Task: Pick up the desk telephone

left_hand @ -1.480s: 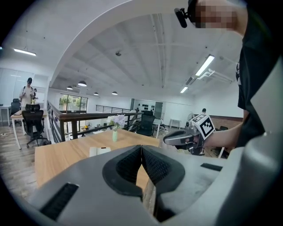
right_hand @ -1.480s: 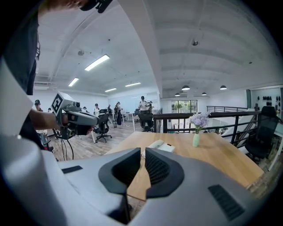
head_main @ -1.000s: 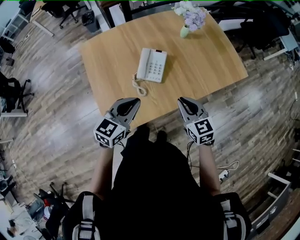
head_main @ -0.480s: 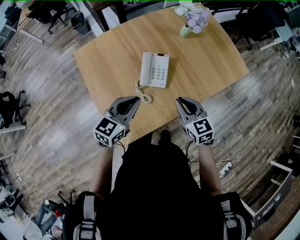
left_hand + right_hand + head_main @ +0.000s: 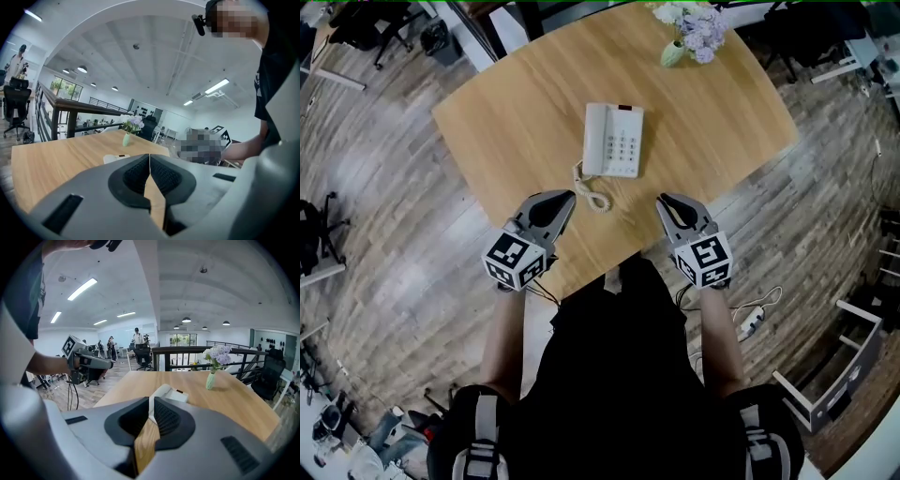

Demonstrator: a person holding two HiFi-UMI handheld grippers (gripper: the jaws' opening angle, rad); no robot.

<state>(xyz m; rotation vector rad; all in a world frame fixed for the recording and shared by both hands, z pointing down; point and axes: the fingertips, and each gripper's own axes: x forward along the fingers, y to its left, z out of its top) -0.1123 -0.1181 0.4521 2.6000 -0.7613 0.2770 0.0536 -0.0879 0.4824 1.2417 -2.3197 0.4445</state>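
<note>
A white desk telephone (image 5: 614,140) lies flat near the middle of the wooden table (image 5: 516,122), its coiled cord (image 5: 589,188) trailing toward me. It shows partly above the jaws as the telephone (image 5: 169,394) in the right gripper view, and as a small white telephone (image 5: 116,158) in the left gripper view. My left gripper (image 5: 566,196) is shut and empty over the table's near edge, left of the cord. My right gripper (image 5: 663,200) is shut and empty too, right of the cord. Both stop short of the telephone.
A small green vase of lilac flowers (image 5: 686,30) stands at the table's far right. Wood plank floor surrounds the table. Office chairs (image 5: 356,23) stand at the back left, and a white power strip (image 5: 747,323) lies on the floor at my right.
The table and telephone have drawn closer. Both grippers now reach over the table's near edge, either side of the cord, and stay shut.
</note>
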